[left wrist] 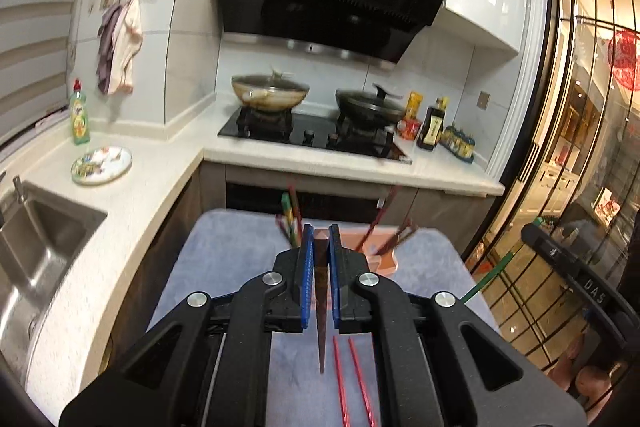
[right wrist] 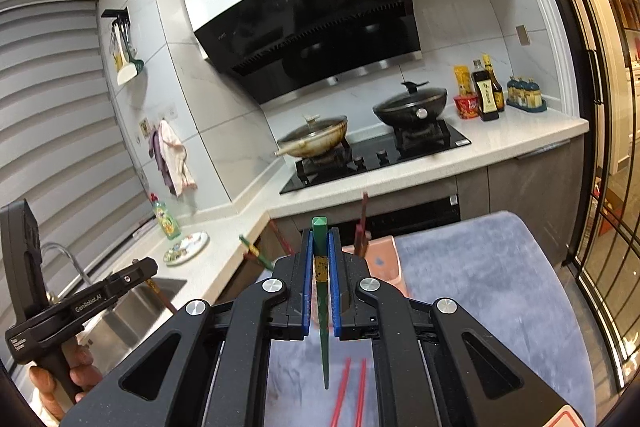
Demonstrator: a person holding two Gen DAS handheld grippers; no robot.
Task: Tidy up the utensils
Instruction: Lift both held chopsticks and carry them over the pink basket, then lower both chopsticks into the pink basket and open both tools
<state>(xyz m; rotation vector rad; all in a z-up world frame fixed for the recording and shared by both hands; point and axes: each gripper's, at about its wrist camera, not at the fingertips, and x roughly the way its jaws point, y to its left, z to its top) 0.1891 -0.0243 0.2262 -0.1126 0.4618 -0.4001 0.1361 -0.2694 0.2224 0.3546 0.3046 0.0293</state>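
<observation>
Two chopsticks are up: your left gripper [left wrist: 320, 239] is clamped on a dark brown wooden chopstick [left wrist: 321, 303], your right gripper [right wrist: 320, 243] on a green one [right wrist: 321, 303]. Each runs lengthwise between the jaws, butt forward, tip toward you, above the grey-blue cloth [right wrist: 480, 287].

red chopsticks [left wrist: 352, 379]: 2 | woks [right wrist: 316, 139]: 2 | plate [left wrist: 101, 165]: 1

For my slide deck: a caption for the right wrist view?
Right gripper clamps a green chopstick above two red chopsticks on the grey mat.
</observation>
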